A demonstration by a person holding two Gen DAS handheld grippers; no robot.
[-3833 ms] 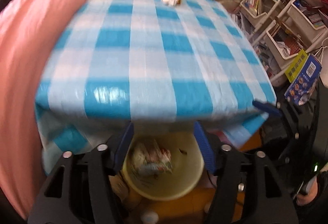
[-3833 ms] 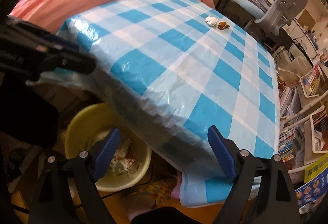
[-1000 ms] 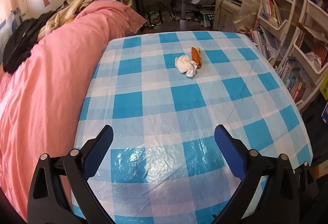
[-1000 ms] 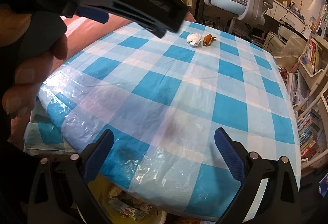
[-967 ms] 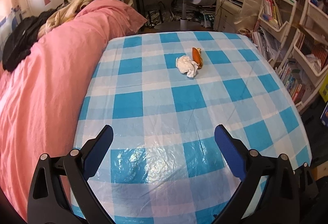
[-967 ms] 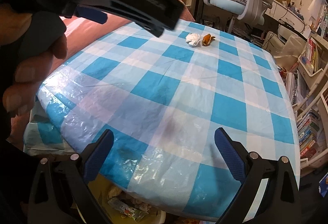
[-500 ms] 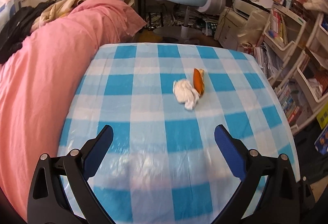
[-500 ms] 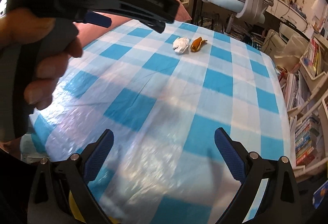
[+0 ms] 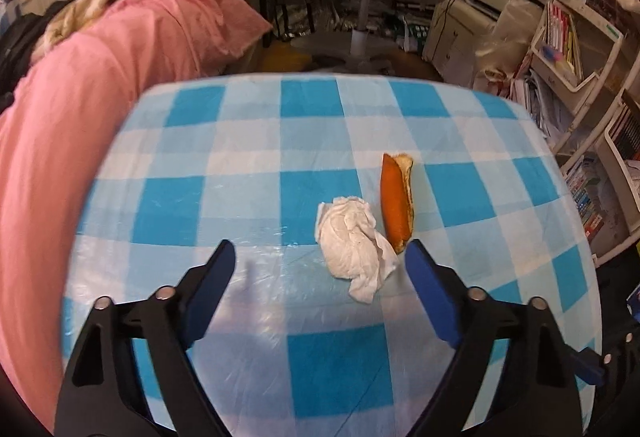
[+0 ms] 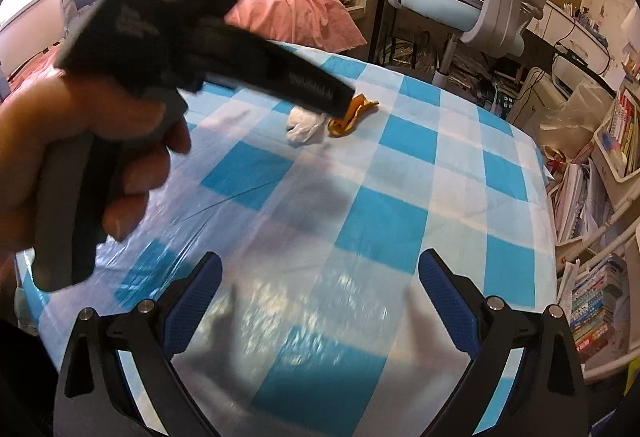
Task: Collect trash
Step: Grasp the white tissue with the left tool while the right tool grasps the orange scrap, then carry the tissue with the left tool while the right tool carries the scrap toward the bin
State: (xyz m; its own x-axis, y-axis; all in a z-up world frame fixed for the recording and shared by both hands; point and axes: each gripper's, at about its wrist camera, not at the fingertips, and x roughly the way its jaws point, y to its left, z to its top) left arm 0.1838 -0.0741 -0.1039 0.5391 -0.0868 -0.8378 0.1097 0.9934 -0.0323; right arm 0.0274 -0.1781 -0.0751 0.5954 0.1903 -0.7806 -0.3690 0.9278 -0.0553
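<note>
While the left tool (image 9: 318,269) hangs over the checked tabletop (image 9: 248,193) with nothing between its pads, its jaws have just been closing from their widest and still stand well apart. Just beyond them lies the crumpled tissue (image 9: 352,245), with the orange peel (image 9: 395,203) touching the tissue's far right side. The tissue looks light and soft, so it should squash under a pinch across its bulky middle; the peel looks stiffer and curved, likely best taken across its narrow width. Bare plastic cloth, probably slippery, surrounds the tissue on every side, and the tabletop's edges are well away from it. Nearer the person than the tissue, the right tool (image 10: 320,277) is wide apart and empty.
</note>
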